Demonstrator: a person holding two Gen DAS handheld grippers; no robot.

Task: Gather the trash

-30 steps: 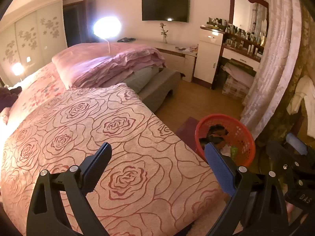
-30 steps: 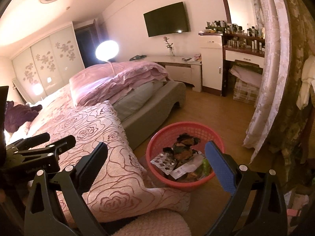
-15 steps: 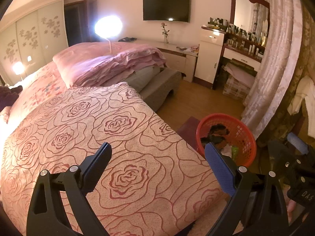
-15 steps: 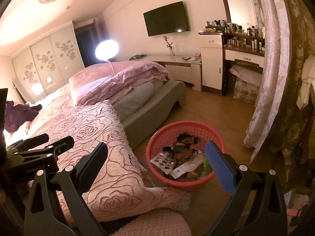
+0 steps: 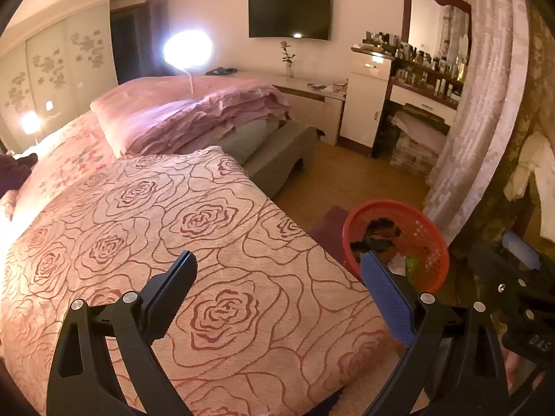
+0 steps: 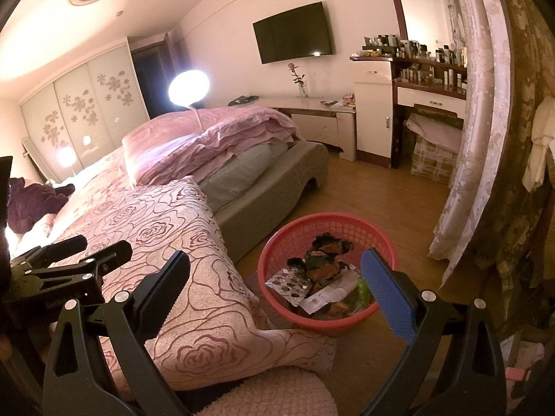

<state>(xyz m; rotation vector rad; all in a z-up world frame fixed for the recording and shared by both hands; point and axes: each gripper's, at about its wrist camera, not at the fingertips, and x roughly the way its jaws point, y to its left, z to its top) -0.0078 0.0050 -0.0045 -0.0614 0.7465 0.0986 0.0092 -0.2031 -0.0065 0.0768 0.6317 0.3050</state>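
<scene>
One red basket of trash sits on the floor beside one bed, while the left gripper and right gripper hover with jaws wide apart, empty.

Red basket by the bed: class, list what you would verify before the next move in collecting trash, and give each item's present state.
1. Left gripper open and holding nothing: ok.
2. Right gripper open and holding nothing: ok.
3. Red basket upright on the floor beside the bed: ok.
4. Basket has room above the trash inside: ok.
5. Rose bedspread free of visible trash: ok.
6. Trash remaining elsewhere in the room: cannot tell.
</scene>
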